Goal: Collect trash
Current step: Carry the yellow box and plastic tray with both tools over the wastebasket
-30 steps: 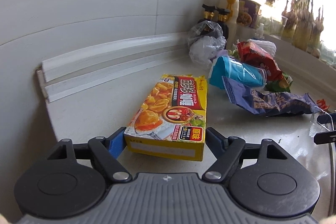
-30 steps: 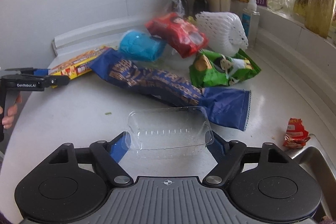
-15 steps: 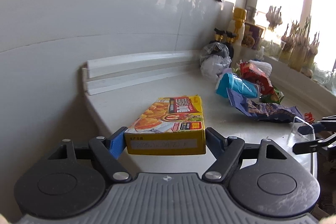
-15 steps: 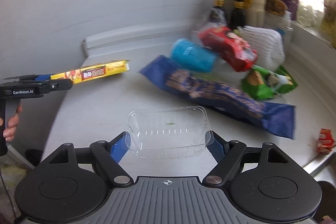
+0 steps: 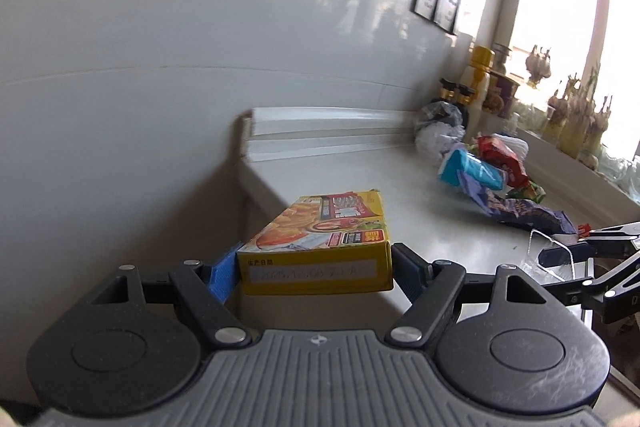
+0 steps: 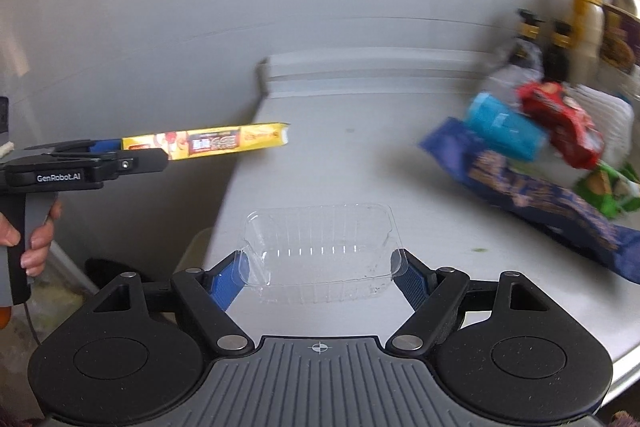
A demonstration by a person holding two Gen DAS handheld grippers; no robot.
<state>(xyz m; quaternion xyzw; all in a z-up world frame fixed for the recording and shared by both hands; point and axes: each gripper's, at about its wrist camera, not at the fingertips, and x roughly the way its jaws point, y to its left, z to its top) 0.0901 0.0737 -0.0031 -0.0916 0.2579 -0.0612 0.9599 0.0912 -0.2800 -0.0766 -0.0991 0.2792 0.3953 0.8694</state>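
Observation:
My left gripper (image 5: 314,273) is shut on a yellow food box (image 5: 320,239), which it holds in the air past the left end of the counter (image 5: 340,179). From the right wrist view the same yellow box (image 6: 208,145) sticks out level from the left gripper (image 6: 108,151), which a hand (image 6: 36,239) holds. My right gripper (image 6: 320,267) is shut on a clear plastic tray (image 6: 320,247), held above the counter's front left part. In the left wrist view, the clear tray (image 5: 550,251) and the right gripper's fingers (image 5: 612,231) show at the far right.
Wrappers lie on the counter's right side: a dark blue bag (image 6: 540,195), a blue pack (image 6: 504,129), a red bag (image 6: 564,119), a green bag (image 6: 608,187). Bottles (image 6: 556,43) and a grey plastic bag (image 5: 438,127) stand by the wall. Floor (image 6: 52,303) lies left of the counter.
Both grippers have drawn back and leftward from the counter, each carrying its item. The yellow box now hangs beyond the counter's left end, and the wrappers look farther away.

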